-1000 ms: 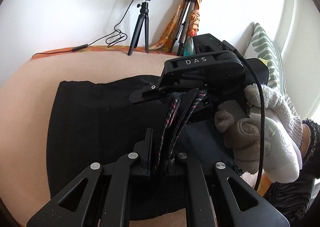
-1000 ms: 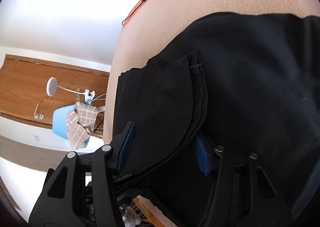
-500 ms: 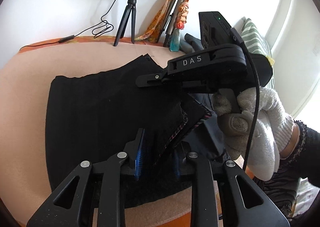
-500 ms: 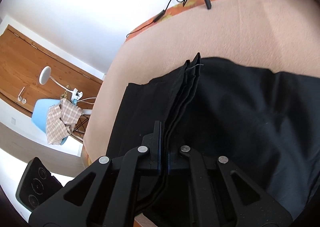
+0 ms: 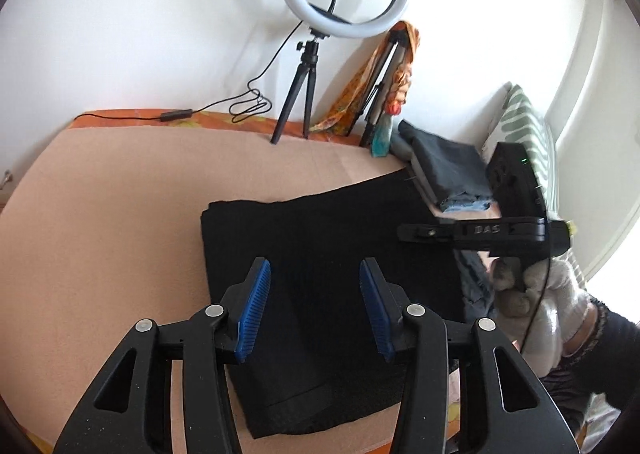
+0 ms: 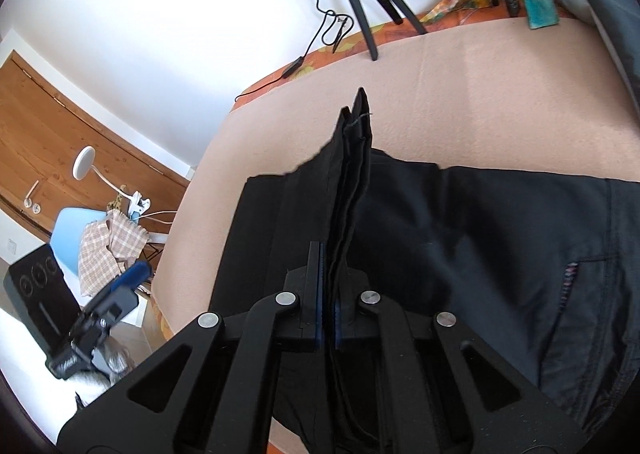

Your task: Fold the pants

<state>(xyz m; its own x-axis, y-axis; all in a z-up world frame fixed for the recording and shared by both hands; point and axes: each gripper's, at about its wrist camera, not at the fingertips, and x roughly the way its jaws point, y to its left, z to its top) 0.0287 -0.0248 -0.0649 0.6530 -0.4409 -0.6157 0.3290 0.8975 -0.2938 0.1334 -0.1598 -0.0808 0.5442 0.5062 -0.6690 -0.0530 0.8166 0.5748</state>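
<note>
Black pants lie folded on a peach blanket. My left gripper is open and empty, its blue pads spread just above the near part of the pants. My right gripper is shut on a bunched edge of the pants, which stands up as a ridge between the jaws. The rest of the pants spreads to the right in the right wrist view. The right gripper also shows in the left wrist view, at the pants' right side, held by a gloved hand.
A ring light on a tripod and a cable stand at the back wall. A stack of folded clothes and a green striped pillow lie at the right. A blue chair with checked cloth stands beyond the bed's left edge.
My left gripper has let go of the pants, opened and pulled back. My right gripper has closed on the pants' edge and holds it raised.
</note>
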